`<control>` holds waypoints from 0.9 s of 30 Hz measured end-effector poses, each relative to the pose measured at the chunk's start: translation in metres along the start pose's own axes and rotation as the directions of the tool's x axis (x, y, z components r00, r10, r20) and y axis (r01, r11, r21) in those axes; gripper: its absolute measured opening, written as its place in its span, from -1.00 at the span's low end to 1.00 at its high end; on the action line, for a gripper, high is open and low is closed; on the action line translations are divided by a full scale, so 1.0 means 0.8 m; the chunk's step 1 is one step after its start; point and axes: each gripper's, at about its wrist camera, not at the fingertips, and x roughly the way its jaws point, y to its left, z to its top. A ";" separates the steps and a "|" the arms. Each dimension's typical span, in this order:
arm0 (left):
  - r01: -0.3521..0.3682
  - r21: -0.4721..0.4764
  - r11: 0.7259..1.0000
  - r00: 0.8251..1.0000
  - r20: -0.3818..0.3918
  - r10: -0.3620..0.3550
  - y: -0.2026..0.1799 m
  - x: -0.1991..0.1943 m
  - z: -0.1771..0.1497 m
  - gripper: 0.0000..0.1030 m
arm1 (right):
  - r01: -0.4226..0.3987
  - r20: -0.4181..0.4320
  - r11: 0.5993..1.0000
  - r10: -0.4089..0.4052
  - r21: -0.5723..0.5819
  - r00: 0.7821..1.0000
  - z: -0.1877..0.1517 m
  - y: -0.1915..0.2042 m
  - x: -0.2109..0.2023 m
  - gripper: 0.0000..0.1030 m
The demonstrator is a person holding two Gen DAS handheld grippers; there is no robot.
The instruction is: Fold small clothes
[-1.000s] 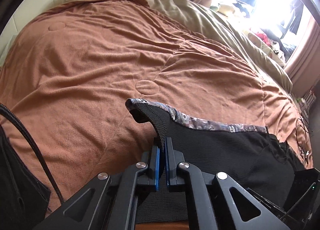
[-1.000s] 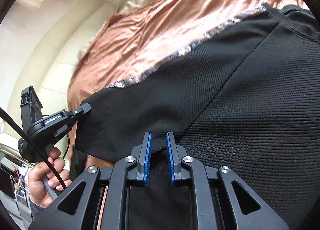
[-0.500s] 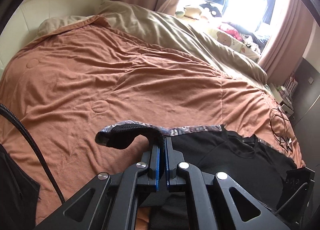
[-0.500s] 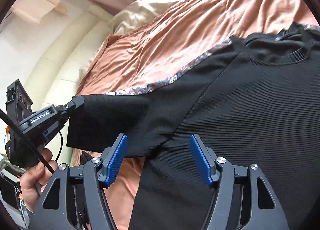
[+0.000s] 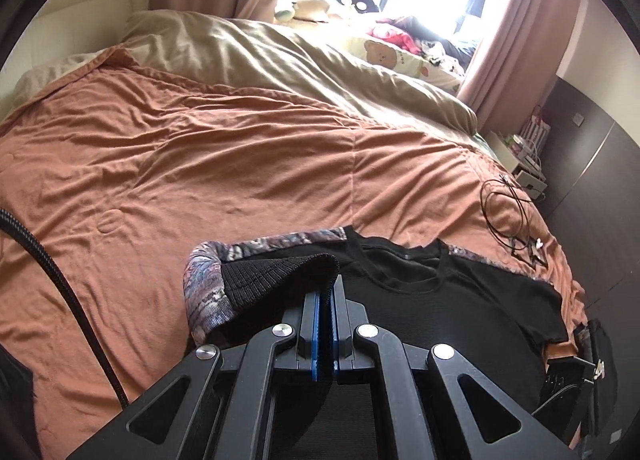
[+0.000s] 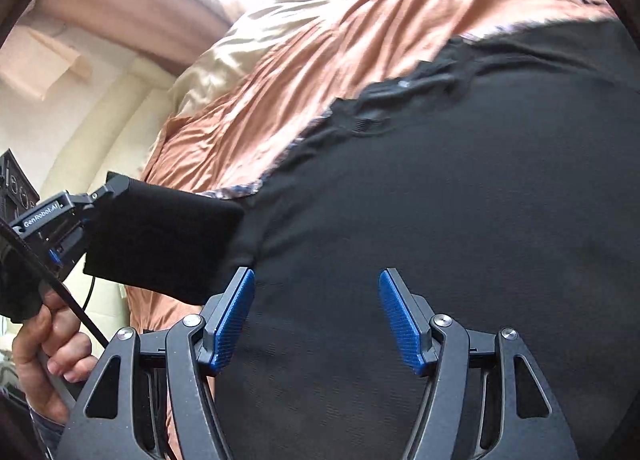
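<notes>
While the black T-shirt [image 5: 460, 312] lies spread on the orange-brown blanket [image 5: 200, 164] at about 5 o'clock in the left wrist view, the left gripper [image 5: 325, 300] pinches its sleeve [image 5: 276, 280], which curls over so the patterned lining [image 5: 204, 296] shows. The right gripper [image 6: 316, 316] has its blue pads [image 6: 230, 320] spread wide above the shirt's body, having just been opening, with nothing pressed between them. At 9 o'clock in the right wrist view, a hand [image 6: 44, 348] holds the left gripper's handle.
</notes>
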 end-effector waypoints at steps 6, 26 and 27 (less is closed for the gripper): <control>0.058 0.038 0.998 0.997 -0.056 -0.055 -0.045 0.039 -0.013 -0.92 | 0.028 0.012 0.998 -0.029 0.060 1.000 -0.006 -0.026 -0.029 0.23; -0.025 -0.051 0.998 0.989 -0.147 0.017 0.066 0.049 -0.046 -0.27 | 0.120 -0.014 0.991 -0.121 -0.059 0.993 -0.004 -0.003 -0.021 0.23; -0.034 -0.056 0.998 0.988 -0.152 0.025 0.074 0.048 -0.049 -0.27 | 0.133 -0.016 0.988 -0.135 -0.080 0.991 -0.004 0.003 -0.018 0.23</control>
